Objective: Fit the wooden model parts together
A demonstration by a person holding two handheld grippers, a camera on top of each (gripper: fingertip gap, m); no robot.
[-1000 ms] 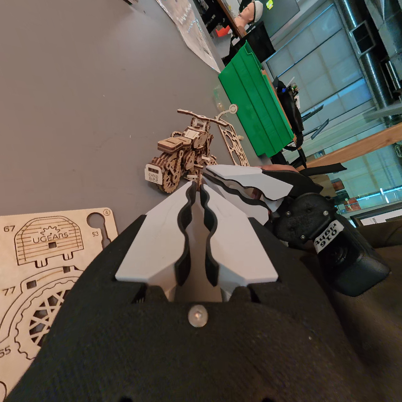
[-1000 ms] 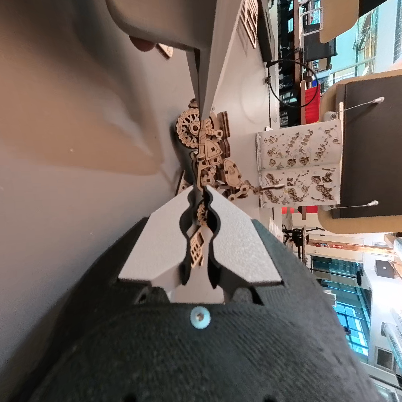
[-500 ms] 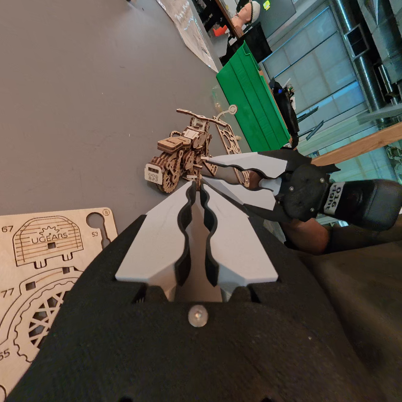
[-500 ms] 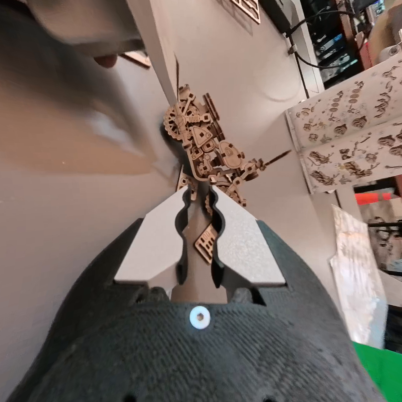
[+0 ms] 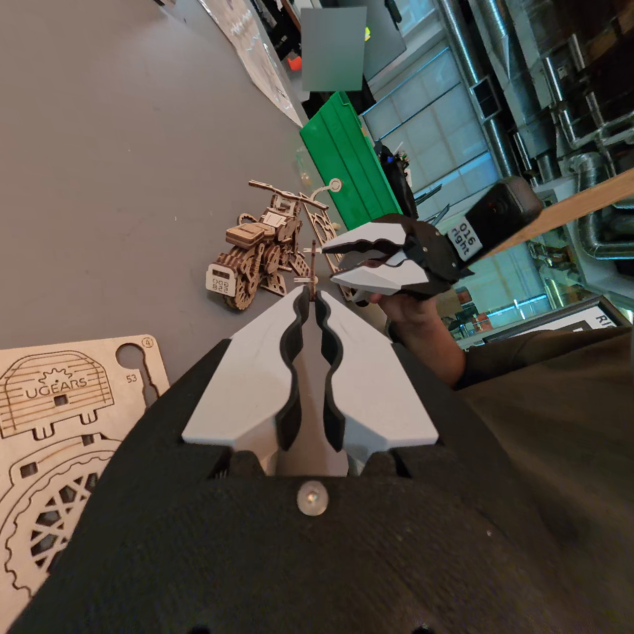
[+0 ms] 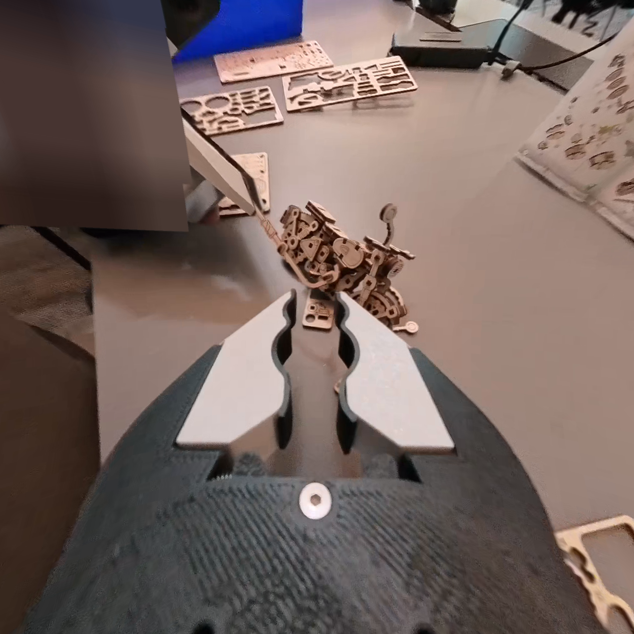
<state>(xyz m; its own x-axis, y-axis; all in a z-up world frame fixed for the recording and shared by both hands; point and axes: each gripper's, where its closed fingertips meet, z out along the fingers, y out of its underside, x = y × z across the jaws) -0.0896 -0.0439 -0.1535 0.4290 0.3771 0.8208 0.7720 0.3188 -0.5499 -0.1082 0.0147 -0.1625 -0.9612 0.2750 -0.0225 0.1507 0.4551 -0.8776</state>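
Observation:
A wooden motorcycle model [image 5: 260,247] stands on the grey table [image 5: 103,171]; it also shows in the right wrist view [image 6: 343,254]. My left gripper [image 5: 310,295] is shut on a thin curved wooden part [image 5: 312,267] and holds it upright beside the model. In the right wrist view that part [image 6: 274,236] runs from the left gripper's finger [image 6: 223,171] down to the model's side. My right gripper [image 6: 317,300] is open and holds nothing. In the left wrist view the right gripper [image 5: 328,263] hangs just right of the part. A small flat wooden plate [image 6: 317,314] lies on the table by the model.
A wooden part sheet [image 5: 68,411] lies at my left. A green bin [image 5: 343,164] stands behind the model. Several part sheets [image 6: 350,82] lie at the back, an instruction booklet [image 6: 583,144] at the right, and an emptied sheet frame [image 6: 600,566] near the front right.
My right gripper, shut at the tip of the thin part a second ago, has opened and drawn back while turning. My left gripper has kept its hold and barely moved.

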